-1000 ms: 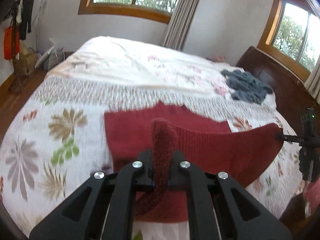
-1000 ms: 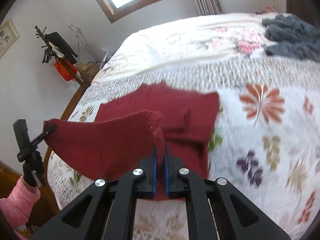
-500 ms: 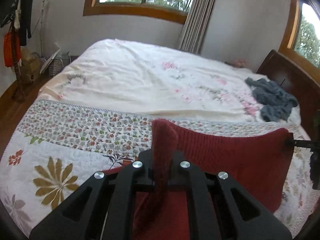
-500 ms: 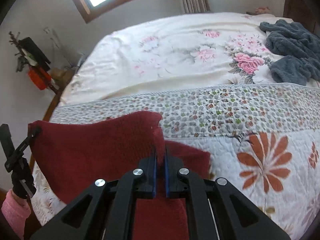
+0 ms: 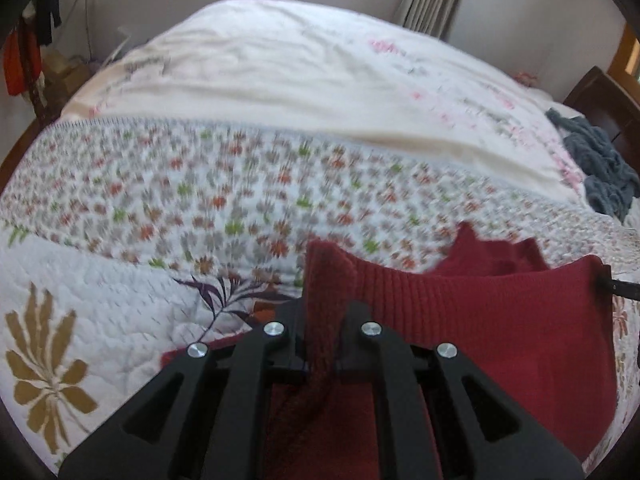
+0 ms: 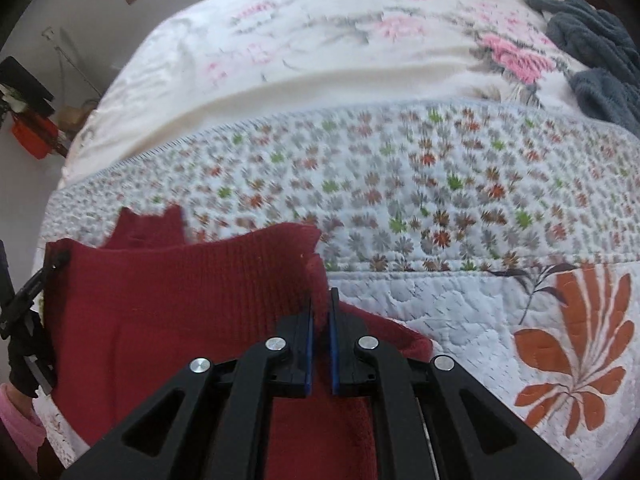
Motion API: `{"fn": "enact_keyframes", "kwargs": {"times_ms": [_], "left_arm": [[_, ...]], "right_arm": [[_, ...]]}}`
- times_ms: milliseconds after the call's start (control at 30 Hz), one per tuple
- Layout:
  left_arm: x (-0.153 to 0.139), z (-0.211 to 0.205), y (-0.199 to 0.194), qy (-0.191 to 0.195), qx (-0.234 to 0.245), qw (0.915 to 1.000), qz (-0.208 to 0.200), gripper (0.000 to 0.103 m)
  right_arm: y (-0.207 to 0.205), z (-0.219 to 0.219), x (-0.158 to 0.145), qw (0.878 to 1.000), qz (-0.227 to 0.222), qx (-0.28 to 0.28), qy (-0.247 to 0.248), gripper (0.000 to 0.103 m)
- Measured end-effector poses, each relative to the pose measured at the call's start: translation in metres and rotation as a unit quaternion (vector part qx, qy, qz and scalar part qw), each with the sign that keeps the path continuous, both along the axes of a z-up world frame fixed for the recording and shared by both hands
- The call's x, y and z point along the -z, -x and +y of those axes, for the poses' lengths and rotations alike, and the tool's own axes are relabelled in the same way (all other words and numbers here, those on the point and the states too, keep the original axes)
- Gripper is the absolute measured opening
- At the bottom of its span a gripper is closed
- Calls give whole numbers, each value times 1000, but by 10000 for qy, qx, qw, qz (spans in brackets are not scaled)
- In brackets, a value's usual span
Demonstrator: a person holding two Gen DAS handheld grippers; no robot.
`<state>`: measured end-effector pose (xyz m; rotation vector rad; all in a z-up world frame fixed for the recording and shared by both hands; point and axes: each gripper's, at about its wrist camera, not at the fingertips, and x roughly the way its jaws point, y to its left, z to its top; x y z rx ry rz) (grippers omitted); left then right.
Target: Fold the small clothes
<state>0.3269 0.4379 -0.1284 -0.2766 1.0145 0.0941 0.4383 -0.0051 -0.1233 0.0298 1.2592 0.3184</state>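
A dark red knit garment (image 5: 500, 320) is stretched between both grippers above a flowered quilt (image 5: 160, 208). My left gripper (image 5: 322, 320) is shut on one corner of its ribbed hem, which bunches up between the fingers. My right gripper (image 6: 320, 312) is shut on the other corner of the same red garment (image 6: 168, 312). The hem runs taut from one gripper to the other, and the far part of the garment peeks over it on the quilt. In the left wrist view the right gripper's tip (image 5: 612, 286) shows at the right edge.
A grey-blue fuzzy garment (image 6: 592, 60) lies at the bed's far right by the dark headboard (image 5: 604, 100). A cream flowered blanket (image 5: 300, 80) covers the far half of the bed. A pink sleeve (image 6: 18, 420) shows at lower left.
Both grippers have carried the held hem forward and downward over the garment, toward its far end. The bed surface now looks much closer and the windows have left the view.
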Motion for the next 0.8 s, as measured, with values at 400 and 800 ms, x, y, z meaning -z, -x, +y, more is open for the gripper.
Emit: {"fn": "enact_keyframes", "kwargs": {"times_ms": [400,800], "left_arm": [[-34,51,39,436,-855,9950,-275,38],[-46,-40,135,883,398,9951,190,52]], "right_arm": [[33,-39,-6,9988,258,285,-295,26],[161,-82,0,9943,836,-25,-662,40]]}}
